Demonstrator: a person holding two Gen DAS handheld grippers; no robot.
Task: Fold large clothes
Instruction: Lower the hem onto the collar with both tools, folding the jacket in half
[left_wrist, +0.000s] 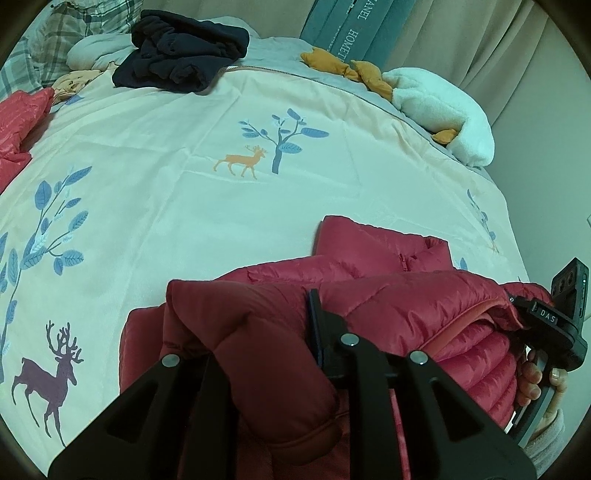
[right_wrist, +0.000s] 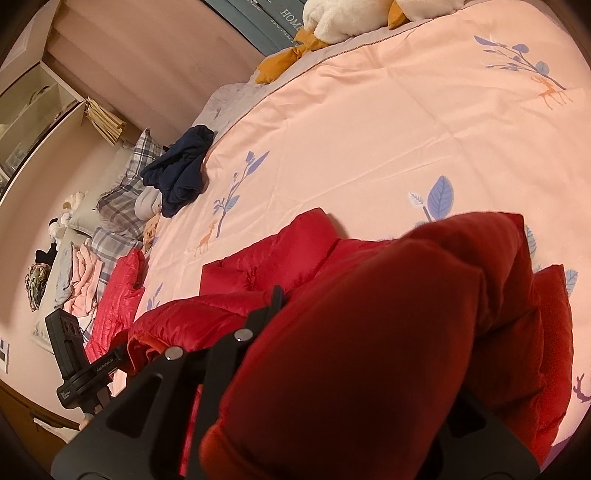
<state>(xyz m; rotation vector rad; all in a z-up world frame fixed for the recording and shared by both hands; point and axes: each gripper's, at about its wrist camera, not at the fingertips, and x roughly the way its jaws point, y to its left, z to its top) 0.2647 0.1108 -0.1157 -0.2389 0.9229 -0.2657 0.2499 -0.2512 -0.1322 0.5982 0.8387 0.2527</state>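
**Red puffer jacket bunched in both claws**

Your left gripper (left_wrist: 280, 332) is clenched on a thick fold of the red puffer jacket (left_wrist: 388, 295), which drapes over its fingers at the near edge of the deer-print bedspread (left_wrist: 184, 166). Your right gripper (right_wrist: 369, 332) is buried under the same jacket; padding fills the gap, so it appears to grasp it. The collar end lies flat on the bedspread just beyond both claws.
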